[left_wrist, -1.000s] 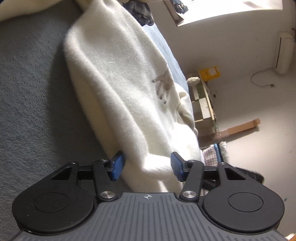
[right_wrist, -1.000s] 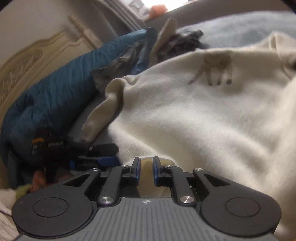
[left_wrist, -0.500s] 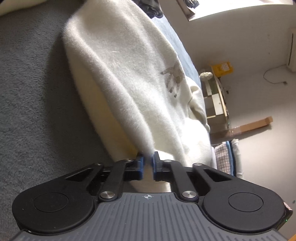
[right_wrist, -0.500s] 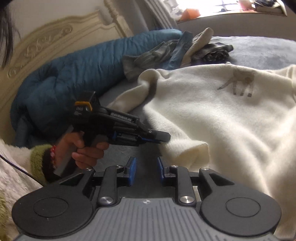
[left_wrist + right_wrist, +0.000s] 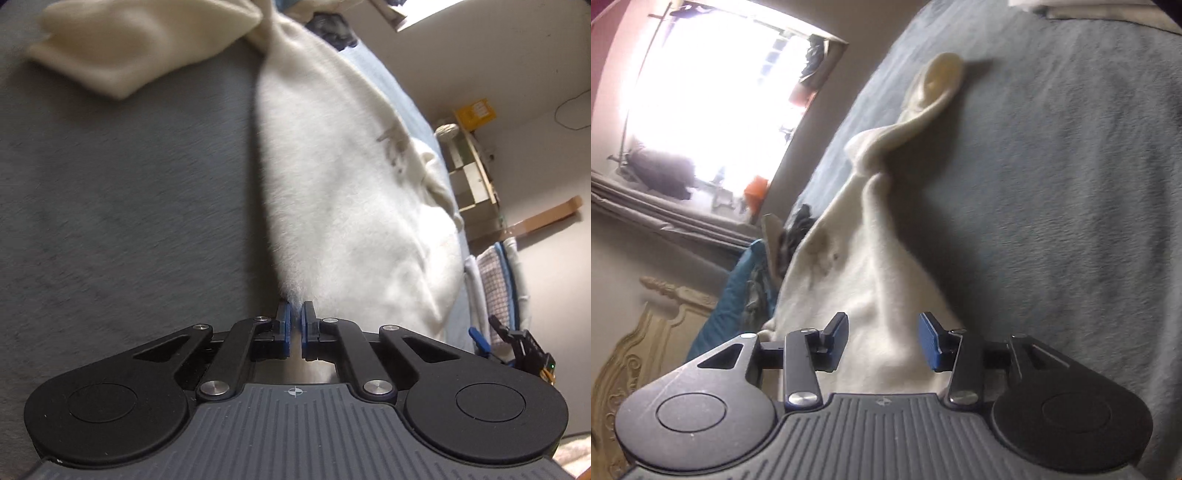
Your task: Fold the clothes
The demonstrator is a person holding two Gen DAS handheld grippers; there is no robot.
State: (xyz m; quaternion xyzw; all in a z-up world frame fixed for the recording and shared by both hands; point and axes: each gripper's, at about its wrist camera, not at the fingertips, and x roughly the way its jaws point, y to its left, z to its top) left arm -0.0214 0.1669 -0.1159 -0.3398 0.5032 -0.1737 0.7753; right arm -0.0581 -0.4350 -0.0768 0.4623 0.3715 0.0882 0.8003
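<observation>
From the left wrist view I see my left gripper low in the centre of the frame, its blue pads pinched together on the fuzzy lower edge of the cream sweater. The garment stretches from that pinch up through the middle of the frame, taut along its left edge, with a small brown animal print toward the right. One sleeve lies flat across the upper left, resting on the grey blanket that fills the left half of the picture. At the far right edge I make out a checked cloth hanging beside the bed, a wooden shelf unit above it, and, low at the right, the tip of my right gripper.

In the right wrist view my right gripper sits low in the centre, its jaws opening. The sweater lies between and beyond the fingers, but the pads do not press on it; there is clear space on both sides. The fabric runs up from there and narrows to a twisted neck near the middle of the frame, then continues as the sleeve toward the top centre, lying on the grey blanket, which covers the whole right side. To the left I see a blue quilt, a carved cream headboard in the lower left, and a bright window in the upper left.
</observation>
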